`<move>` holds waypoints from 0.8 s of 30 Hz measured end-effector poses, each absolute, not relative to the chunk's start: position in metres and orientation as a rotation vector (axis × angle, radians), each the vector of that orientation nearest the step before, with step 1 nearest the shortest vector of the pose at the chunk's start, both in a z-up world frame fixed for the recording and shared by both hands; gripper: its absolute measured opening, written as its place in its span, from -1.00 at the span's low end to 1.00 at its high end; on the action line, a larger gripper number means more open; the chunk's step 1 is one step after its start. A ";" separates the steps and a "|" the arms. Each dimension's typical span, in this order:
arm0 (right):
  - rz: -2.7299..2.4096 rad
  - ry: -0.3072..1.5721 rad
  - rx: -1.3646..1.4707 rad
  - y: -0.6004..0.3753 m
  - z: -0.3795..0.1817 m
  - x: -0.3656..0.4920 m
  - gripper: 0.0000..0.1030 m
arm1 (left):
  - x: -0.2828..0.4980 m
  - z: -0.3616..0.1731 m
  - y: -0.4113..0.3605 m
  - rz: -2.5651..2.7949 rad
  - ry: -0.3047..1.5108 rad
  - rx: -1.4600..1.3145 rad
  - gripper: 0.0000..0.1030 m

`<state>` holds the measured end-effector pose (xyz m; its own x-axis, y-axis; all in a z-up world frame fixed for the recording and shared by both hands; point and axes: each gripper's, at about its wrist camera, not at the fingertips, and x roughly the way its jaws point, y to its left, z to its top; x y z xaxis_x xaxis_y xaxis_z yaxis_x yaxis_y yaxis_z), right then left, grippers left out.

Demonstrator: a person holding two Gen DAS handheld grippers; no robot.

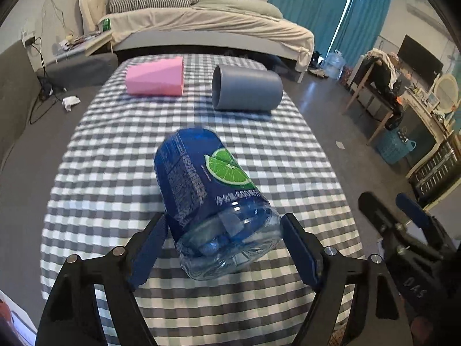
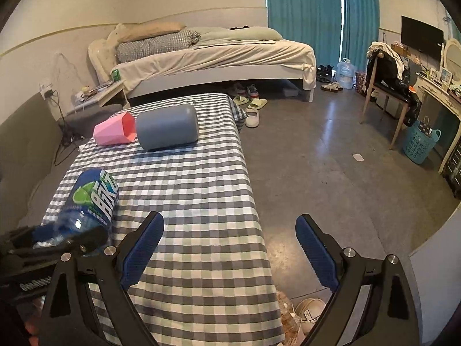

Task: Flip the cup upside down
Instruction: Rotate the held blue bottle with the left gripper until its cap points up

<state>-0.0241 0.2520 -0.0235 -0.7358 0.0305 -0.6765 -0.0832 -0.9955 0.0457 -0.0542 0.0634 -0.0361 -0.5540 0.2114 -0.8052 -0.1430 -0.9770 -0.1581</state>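
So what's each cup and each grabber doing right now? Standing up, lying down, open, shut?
Blue bottle-cup: tilted on its side between the left gripper's fingers; actual grip unclear.
Grey cup: lying on its side on the checked cloth.
Pink cup: lying on its side.
Left gripper: around the blue cup.
Right gripper: open, empty.

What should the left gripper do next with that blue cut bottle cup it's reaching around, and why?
Probably close the left gripper on the blue bottle cup. The cup lies tilted between the open blue pads, seemingly touching only the left one, so it isn't secured for flipping. The right gripper is open and empty, off to the side.
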 end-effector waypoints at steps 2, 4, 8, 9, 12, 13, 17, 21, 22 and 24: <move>2.870 0.097 -1.122 0.248 -0.024 -0.024 0.81 | -0.055 -0.029 0.059 2.620 -0.099 -1.335 0.60; 2.871 0.088 -1.126 0.246 -0.024 -0.025 0.81 | -0.056 -0.022 0.056 2.641 -0.088 -1.314 0.60; 2.874 0.079 -1.120 0.244 -0.024 -0.024 0.81 | -0.060 -0.013 0.049 2.662 -0.112 -1.292 0.59; 2.875 0.079 -1.119 0.244 -0.023 -0.024 0.81 | -0.062 -0.011 0.047 2.665 -0.115 -1.293 0.59; 2.878 0.080 -1.120 0.243 -0.023 -0.024 0.81 | -0.068 -0.005 0.041 2.666 -0.124 -1.300 0.58; 2.880 0.082 -1.118 0.242 -0.023 -0.023 0.81 | -0.070 -0.005 0.039 2.661 -0.134 -1.309 0.58; 2.889 0.074 -1.122 0.240 -0.022 -0.023 0.81 | -0.083 -0.007 0.031 2.643 -0.138 -1.379 0.45; 2.889 0.069 -1.123 0.239 -0.023 -0.024 0.81 | -0.073 -0.006 0.027 2.652 -0.162 -1.372 0.52; 2.887 0.070 -1.126 0.238 -0.022 -0.024 0.81 | -0.068 -0.005 0.028 2.644 -0.166 -1.369 0.60; 2.886 0.070 -1.127 0.238 -0.023 -0.024 0.81 | -0.056 -0.006 0.033 2.647 -0.149 -1.374 0.78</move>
<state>-0.0242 0.2378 -0.0227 -0.7346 0.0228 -0.6781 -0.0557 -0.9981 0.0268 -0.0565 0.0331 -0.0063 -0.5673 0.1827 -0.8030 -0.0915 -0.9830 -0.1590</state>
